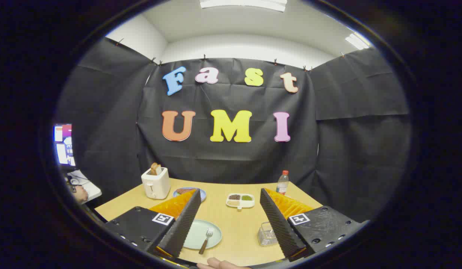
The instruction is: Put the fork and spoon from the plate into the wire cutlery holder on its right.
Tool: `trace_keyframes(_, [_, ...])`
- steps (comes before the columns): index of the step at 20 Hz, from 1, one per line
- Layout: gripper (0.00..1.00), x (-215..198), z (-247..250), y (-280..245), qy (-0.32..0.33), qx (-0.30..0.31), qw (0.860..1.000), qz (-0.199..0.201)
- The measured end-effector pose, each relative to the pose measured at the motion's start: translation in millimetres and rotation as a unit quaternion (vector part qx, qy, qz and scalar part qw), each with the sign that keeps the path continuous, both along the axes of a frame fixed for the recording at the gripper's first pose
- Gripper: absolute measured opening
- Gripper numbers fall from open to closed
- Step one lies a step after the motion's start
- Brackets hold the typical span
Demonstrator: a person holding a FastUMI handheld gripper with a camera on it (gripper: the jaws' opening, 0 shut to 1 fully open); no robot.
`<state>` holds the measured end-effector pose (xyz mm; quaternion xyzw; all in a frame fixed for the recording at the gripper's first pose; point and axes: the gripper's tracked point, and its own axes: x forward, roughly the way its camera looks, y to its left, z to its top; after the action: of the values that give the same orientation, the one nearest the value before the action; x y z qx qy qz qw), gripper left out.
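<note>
The claw [227, 224] is held wide open above the worktop [234, 228], grasping nothing. A fork [206, 240] is seen lying on the pale green plate [201, 233] between the fingers; the spoon is possibly hidden by the left finger. The wire cutlery holder [267, 234] stands right, partly masked, so it could be knocked during approach.

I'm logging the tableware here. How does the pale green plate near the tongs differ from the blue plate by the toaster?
The pale green round plate lies between the open tongs, partly hidden by one; the blue round plate lies beyond them, beside the white toaster. The green plate carries a fork with a wooden handle; the blue plate holds brownish food. The green one looks larger, being closer. Both rest flat on the wooden table.
</note>
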<state>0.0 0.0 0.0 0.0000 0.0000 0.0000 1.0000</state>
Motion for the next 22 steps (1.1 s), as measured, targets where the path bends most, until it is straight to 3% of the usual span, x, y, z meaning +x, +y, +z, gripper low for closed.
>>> trace_keyframes(15, [0.96, 8, -13, 8, 0.006, 0.006, 1.000, 0.004])
trace_keyframes(22, [0.96, 50, -108, 26, 0.100, 0.000, 0.995, 0.012])
